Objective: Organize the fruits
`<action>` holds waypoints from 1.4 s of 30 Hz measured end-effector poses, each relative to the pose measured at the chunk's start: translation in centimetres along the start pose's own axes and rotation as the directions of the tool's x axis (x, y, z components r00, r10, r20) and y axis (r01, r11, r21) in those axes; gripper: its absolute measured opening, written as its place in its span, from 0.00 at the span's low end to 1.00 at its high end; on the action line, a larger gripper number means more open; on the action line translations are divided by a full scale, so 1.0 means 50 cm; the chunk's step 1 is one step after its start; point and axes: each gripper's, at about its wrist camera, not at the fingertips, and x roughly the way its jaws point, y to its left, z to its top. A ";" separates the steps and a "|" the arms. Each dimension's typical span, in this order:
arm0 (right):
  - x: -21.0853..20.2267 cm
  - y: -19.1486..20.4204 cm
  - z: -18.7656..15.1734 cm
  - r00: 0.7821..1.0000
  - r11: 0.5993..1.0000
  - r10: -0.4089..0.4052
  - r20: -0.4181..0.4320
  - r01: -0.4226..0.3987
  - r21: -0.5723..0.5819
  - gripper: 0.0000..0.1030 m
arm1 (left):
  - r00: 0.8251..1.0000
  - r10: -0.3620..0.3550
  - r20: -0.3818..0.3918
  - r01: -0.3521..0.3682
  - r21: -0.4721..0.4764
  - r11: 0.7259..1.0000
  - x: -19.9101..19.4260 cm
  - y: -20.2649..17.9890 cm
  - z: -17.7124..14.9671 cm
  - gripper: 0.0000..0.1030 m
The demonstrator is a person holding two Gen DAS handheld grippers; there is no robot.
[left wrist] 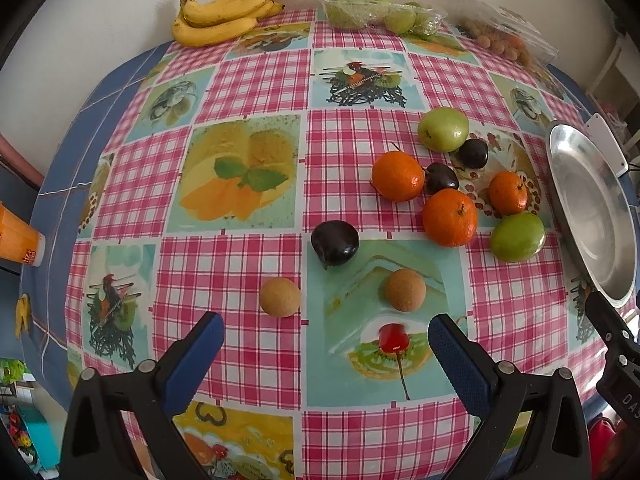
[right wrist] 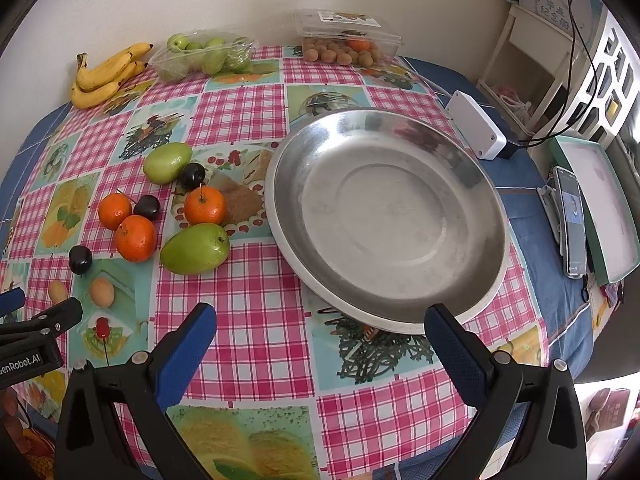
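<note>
the wide round steel dish sits bare at the table's right, so sorting looks unstarted. left of it lie two oblong green fruits, long axes roughly crosswise, three oranges, three dark plums, and two small tan balls, maybe longans. left gripper and right gripper hover spread, holding nothing.

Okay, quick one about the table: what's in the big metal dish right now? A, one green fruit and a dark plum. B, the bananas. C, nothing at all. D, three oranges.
C: the metal dish shows only its bare shiny bottom, while the loose oranges, green fruits and dark plums all sit on the tablecloth beside it.
</note>
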 end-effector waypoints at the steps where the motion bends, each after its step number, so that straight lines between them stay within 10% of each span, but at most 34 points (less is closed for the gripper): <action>1: 0.000 0.000 0.001 1.000 1.000 0.001 -0.001 -0.001 -0.001 1.00 | 1.000 0.000 -0.002 0.000 0.000 1.000 0.001 0.001 0.002 1.00; 42: 0.003 0.007 0.000 1.000 1.000 -0.003 -0.005 0.003 -0.008 1.00 | 1.000 -0.011 -0.003 0.011 0.007 1.000 0.006 0.000 -0.004 1.00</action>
